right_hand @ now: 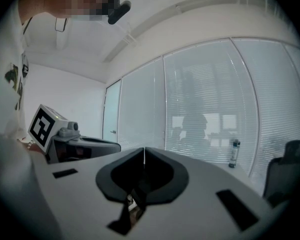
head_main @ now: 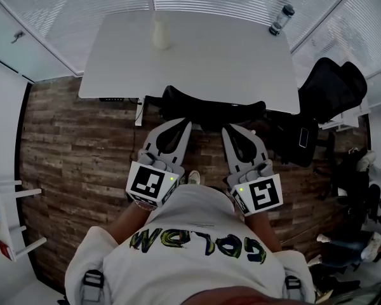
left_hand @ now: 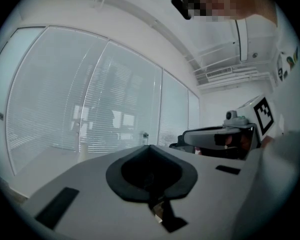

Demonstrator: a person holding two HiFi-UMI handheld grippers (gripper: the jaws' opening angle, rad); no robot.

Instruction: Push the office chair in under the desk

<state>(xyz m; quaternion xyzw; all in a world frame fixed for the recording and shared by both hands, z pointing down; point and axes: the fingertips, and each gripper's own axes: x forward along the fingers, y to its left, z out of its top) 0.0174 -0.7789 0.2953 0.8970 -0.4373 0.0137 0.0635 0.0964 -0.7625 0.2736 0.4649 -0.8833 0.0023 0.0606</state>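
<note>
The black office chair (head_main: 211, 111) stands at the near edge of the white desk (head_main: 209, 59), its backrest top showing and its seat hidden under the desktop. My left gripper (head_main: 186, 124) and right gripper (head_main: 229, 129) are side by side, both shut and empty, tips at the backrest's near edge; contact cannot be told. In the left gripper view the jaws (left_hand: 149, 147) meet with nothing between them, and the right gripper (left_hand: 217, 136) shows beside them. The right gripper view shows its jaws (right_hand: 144, 149) together, with the left gripper (right_hand: 72, 140) alongside. The chair is hidden in both gripper views.
A pale cup (head_main: 161, 32) and a clear bottle (head_main: 281, 19) stand on the desk's far side. A second black chair (head_main: 332, 86) and a dark bag (head_main: 297, 138) sit right of the desk. Blinds-covered glass walls lie behind. White shelving (head_main: 6, 234) is at the left.
</note>
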